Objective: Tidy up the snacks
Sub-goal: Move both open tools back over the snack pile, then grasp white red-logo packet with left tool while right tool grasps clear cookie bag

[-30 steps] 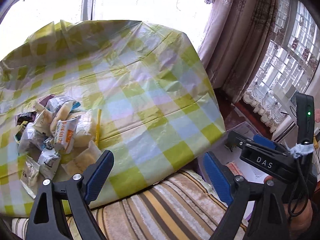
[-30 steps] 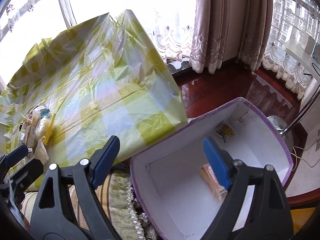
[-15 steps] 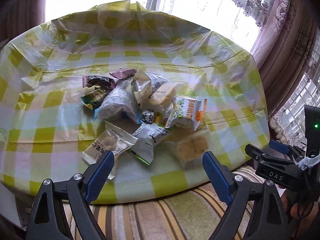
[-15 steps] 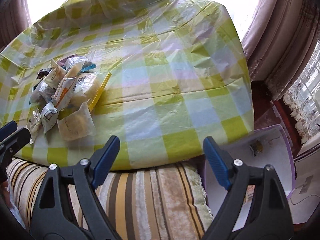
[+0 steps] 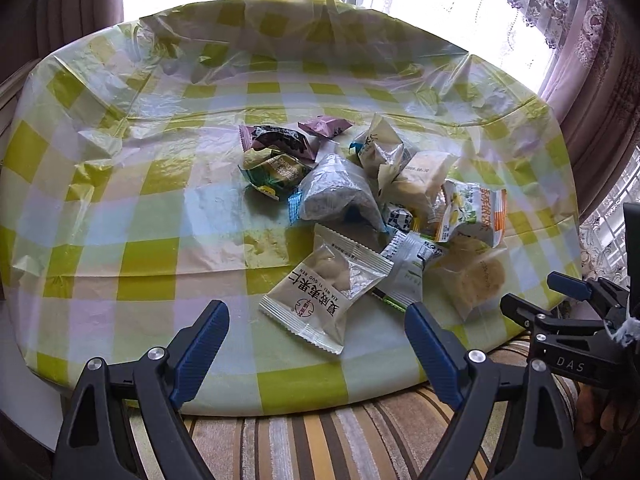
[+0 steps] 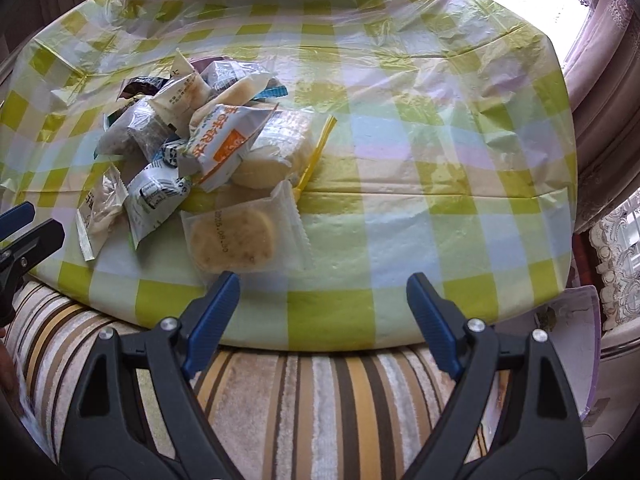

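A heap of several wrapped snacks (image 5: pixel 372 200) lies on the table with the yellow-green checked plastic cloth (image 5: pixel 140 208). Nearest my left gripper (image 5: pixel 316 320) is a white nut packet with red print (image 5: pixel 324 292); the gripper is open and empty just in front of it. The same heap (image 6: pixel 192 136) shows in the right wrist view at the left. My right gripper (image 6: pixel 322 292) is open and empty at the table's front edge, beside a clear packet with a round cake (image 6: pixel 240 236). A white box with a purple rim (image 6: pixel 584 352) stands low at the right.
A striped cushion (image 6: pixel 312 400) lies below the table's front edge. Curtains (image 5: pixel 592 72) and a window are behind and to the right of the table. The right gripper shows in the left wrist view (image 5: pixel 560 320) at the right edge.
Both grippers have swung left from the box and floor toward the table. The snack heap now sits ahead of the left gripper, and the box has slid to the right view's edge.
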Demonstrator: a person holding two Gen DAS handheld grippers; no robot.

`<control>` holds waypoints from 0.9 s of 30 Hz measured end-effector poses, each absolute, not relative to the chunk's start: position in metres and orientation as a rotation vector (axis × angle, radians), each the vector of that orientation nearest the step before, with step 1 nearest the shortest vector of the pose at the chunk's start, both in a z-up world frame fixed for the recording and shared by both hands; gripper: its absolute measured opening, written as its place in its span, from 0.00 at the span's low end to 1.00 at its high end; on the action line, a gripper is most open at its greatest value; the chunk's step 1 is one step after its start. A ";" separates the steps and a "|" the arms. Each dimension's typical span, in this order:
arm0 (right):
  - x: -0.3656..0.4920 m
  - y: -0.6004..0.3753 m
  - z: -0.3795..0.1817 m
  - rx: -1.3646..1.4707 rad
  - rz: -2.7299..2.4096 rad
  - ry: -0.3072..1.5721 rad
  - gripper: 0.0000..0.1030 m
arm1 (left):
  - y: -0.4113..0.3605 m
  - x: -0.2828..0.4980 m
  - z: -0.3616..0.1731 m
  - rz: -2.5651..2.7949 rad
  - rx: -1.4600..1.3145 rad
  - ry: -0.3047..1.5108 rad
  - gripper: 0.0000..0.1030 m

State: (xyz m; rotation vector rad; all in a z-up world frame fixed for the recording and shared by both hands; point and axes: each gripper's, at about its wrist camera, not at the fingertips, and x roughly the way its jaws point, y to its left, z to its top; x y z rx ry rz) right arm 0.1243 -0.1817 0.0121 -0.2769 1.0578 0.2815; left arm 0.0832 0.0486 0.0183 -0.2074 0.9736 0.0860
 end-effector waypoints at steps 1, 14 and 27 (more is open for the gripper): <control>0.125 -0.179 0.010 -0.271 0.298 1.066 0.84 | 0.050 0.086 0.015 0.089 -0.202 0.988 0.88; 0.140 -0.156 -0.008 -0.187 0.413 1.137 0.84 | 0.063 0.116 -0.008 0.094 -0.192 1.066 0.87; 0.158 -0.145 -0.023 -0.174 0.428 1.179 0.84 | 0.067 0.118 -0.018 0.130 -0.190 1.071 0.56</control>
